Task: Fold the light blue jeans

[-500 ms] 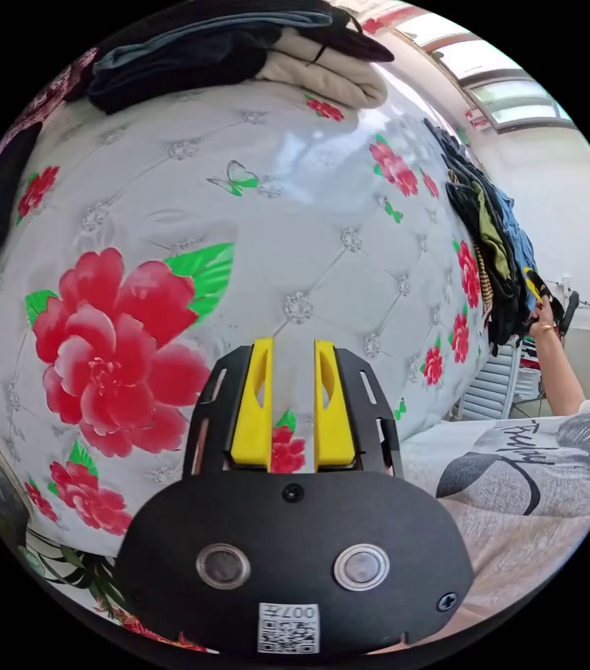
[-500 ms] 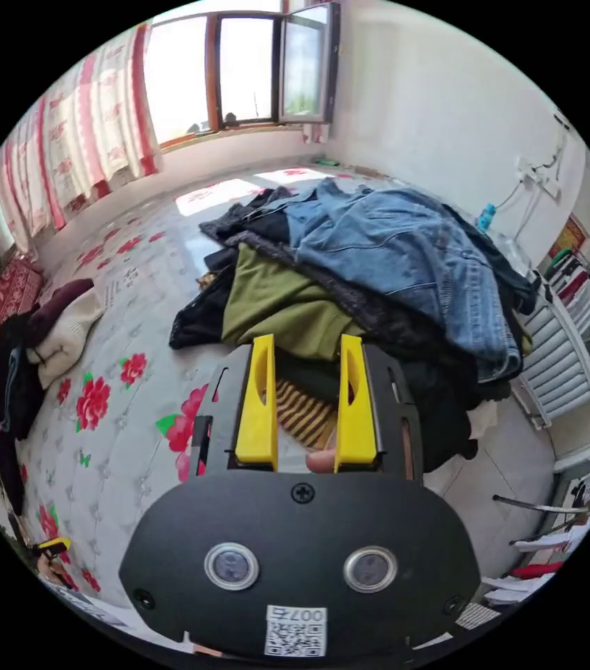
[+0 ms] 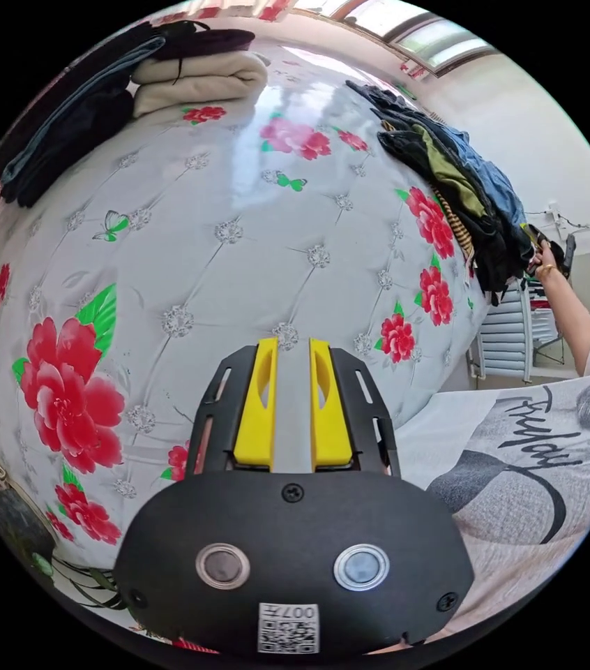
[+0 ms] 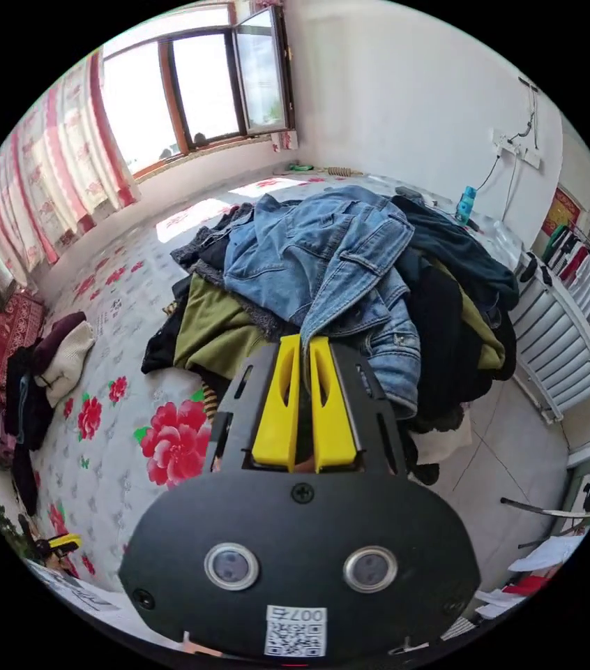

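The light blue denim garment (image 4: 330,269) lies crumpled on top of a heap of mixed clothes (image 4: 448,314) at the edge of the bed; with its flapped pocket and buttoned band showing, whether it is the jeans or a jacket is hard to tell, and its lower part is buried in the heap. An olive green garment (image 4: 215,328) sits beside it, half under a dark fuzzy one, and black and dark teal pieces hang over the bed's edge toward the tiled floor (image 4: 504,481).

The right gripper (image 4: 302,363) has its yellow jaws nearly together, a narrow slit between them, tips at the foot of the denim; whether cloth is pinched there is hidden by the jaws themselves. In the left gripper view the heap appears small and far along the edge, with a hand (image 3: 545,262) at it holding something too small to read.

The left gripper (image 3: 290,363) hovers over the white quilted bed cover printed with red flowers (image 3: 190,265), its jaws slightly apart and holding nothing.

A stack of folded cream and dark clothes (image 3: 190,73) sits at the far side of the bed. A person's printed white shirt (image 3: 532,447) is cut off at the view's rim.
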